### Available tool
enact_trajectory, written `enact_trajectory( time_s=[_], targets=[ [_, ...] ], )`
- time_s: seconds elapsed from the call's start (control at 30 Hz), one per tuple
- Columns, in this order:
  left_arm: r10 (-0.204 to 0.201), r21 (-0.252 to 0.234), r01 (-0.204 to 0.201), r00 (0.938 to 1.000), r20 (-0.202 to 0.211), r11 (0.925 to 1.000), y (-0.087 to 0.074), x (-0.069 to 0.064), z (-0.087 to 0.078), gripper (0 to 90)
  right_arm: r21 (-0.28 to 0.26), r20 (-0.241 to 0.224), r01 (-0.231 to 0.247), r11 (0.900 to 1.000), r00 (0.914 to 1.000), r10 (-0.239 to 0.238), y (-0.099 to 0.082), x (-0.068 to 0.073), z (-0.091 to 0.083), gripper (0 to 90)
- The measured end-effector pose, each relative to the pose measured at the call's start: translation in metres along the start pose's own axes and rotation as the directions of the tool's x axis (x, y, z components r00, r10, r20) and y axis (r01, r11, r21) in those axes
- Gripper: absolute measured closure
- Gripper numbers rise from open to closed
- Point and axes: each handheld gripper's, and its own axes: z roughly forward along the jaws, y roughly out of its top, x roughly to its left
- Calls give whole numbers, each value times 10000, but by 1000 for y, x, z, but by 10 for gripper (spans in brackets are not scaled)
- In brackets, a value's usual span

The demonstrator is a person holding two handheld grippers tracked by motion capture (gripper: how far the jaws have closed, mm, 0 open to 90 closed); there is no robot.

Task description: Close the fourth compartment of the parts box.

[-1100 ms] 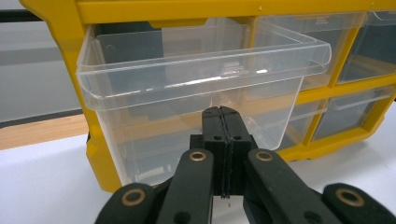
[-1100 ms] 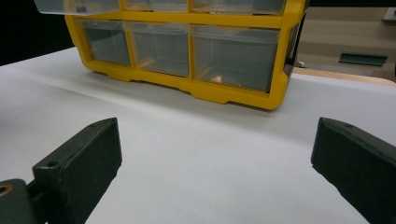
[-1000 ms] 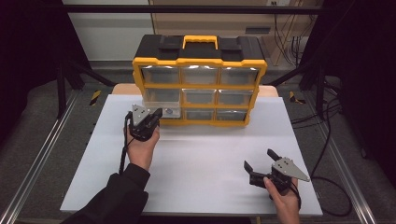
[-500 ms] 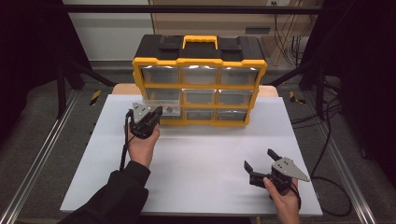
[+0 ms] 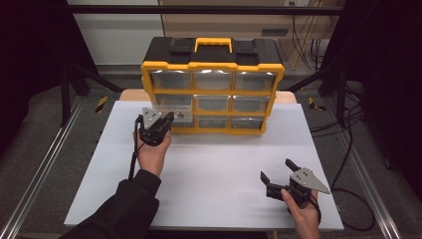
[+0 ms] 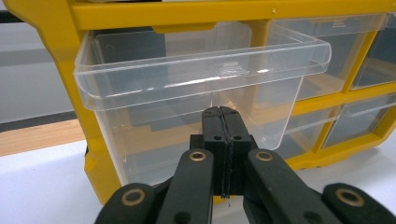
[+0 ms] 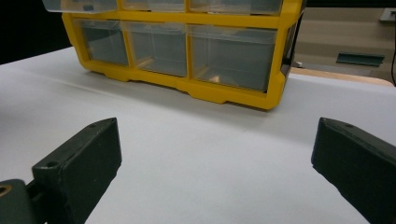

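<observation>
A yellow organiser [image 5: 213, 94] with clear drawers is stood at the far side of the white table [image 5: 209, 164]. Its middle-left drawer [image 6: 196, 84] is pulled partway out of the frame, its rim seen jutting forward in the left gripper view. The left gripper [image 5: 160, 124] is held just in front of that drawer, with its jaws pressed fully together; in the left gripper view the tips [image 6: 223, 122] are seen against the drawer's front wall, but whether the wall is pinched or merely touched cannot be told. The right gripper [image 5: 276, 172] is held low over the near right part of the table, well apart from the organiser, with its jaws spread wide and nothing between them.
</observation>
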Motion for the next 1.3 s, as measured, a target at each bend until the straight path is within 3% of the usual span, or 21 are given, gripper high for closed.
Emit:
enact_trajectory(
  time_s=[1.3],
  targets=[
    [230,90,-229,9996,-132,9997,6,4,14,900,22,-12,-13,10000,10000,13,0,0,0,20]
  ],
)
